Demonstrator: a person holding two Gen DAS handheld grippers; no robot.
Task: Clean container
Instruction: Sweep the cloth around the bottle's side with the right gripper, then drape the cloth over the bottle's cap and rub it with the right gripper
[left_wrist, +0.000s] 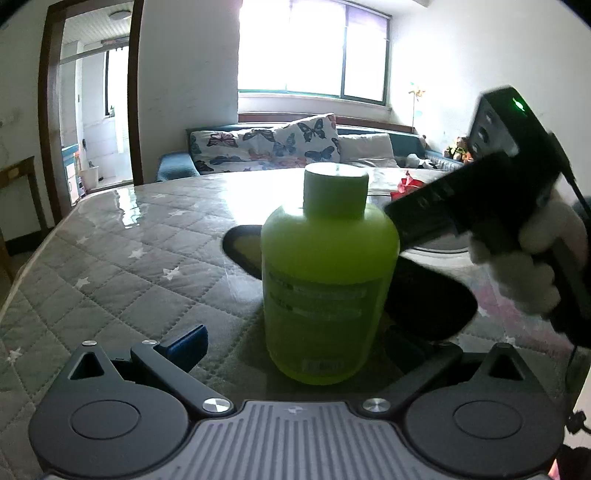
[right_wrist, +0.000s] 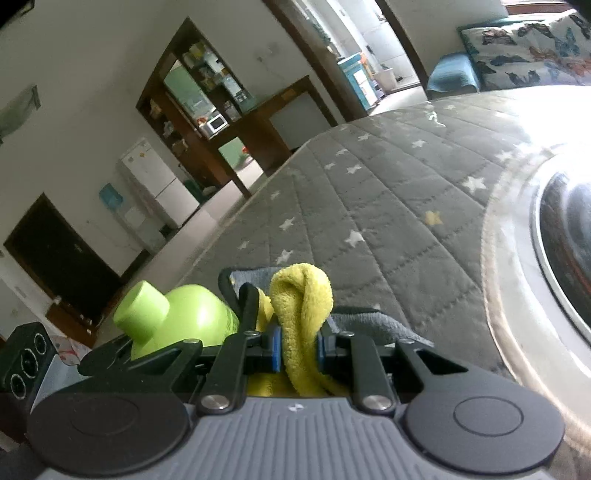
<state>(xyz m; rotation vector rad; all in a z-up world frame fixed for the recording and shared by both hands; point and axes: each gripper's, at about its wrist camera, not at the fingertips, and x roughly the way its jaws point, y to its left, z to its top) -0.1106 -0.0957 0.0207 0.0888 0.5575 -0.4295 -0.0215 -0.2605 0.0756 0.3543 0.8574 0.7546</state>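
A yellow cloth (right_wrist: 303, 317) is clamped between the blue pads of the right gripper (right_wrist: 298, 349), held above the quilted table (right_wrist: 369, 206) beside a steel basin (right_wrist: 517, 258), while the green bottle (left_wrist: 328, 273) is framed upright by the spread fingers of the left gripper (left_wrist: 295, 345), the 2 not seen touching it.

A sofa (left_wrist: 295, 147) with butterfly-print cushions (left_wrist: 273, 144) stands under the bright window (left_wrist: 314, 48). A white fridge (right_wrist: 159, 184) (beside a dark wooden shelf (right_wrist: 207, 99)) stands against the far wall.
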